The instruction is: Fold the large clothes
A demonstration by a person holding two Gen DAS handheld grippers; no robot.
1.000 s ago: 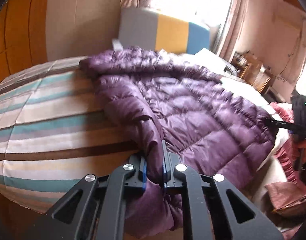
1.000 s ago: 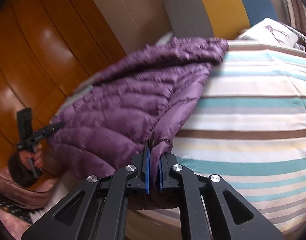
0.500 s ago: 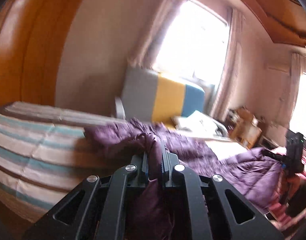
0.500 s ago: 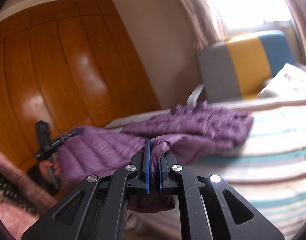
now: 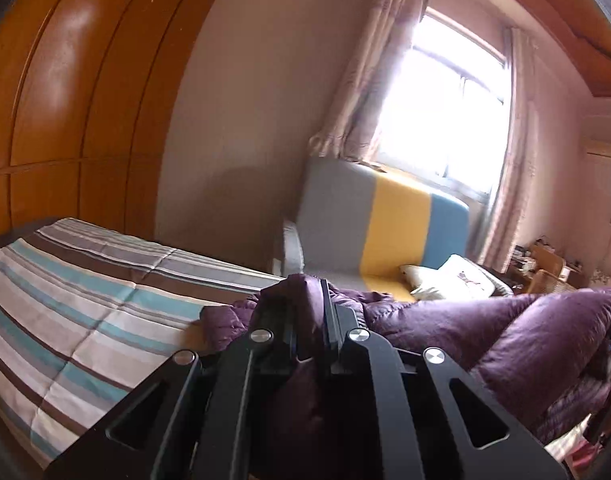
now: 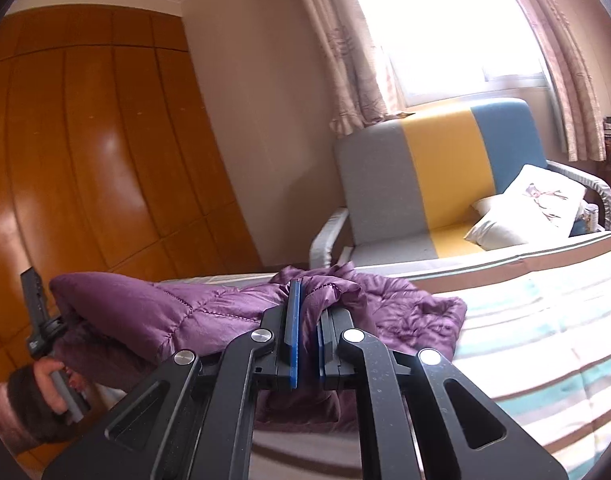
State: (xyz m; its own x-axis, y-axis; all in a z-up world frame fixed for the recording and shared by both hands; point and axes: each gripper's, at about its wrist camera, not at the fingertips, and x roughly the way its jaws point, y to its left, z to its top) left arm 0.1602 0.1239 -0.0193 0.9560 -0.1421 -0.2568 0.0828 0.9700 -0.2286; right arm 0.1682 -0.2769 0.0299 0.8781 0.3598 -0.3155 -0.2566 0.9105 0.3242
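Both tools clamped on the purple jacket (image 6: 209, 316) — left gripper (image 5: 309, 320), right gripper (image 6: 311, 320) — hem stretched between them, the rest trailing ahead, probably onto the striped bed (image 6: 545, 320).

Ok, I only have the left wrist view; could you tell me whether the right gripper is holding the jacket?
Observer: Yes, the right gripper has its jaws shut on a fold of the purple jacket.
Operator: Thank you. Does any of it touch the bed?
Observer: Its far end lies bunched on the striped bedspread.
Operator: And my side?
Observer: The left gripper holds its corner raised, in front of the wooden wardrobe.
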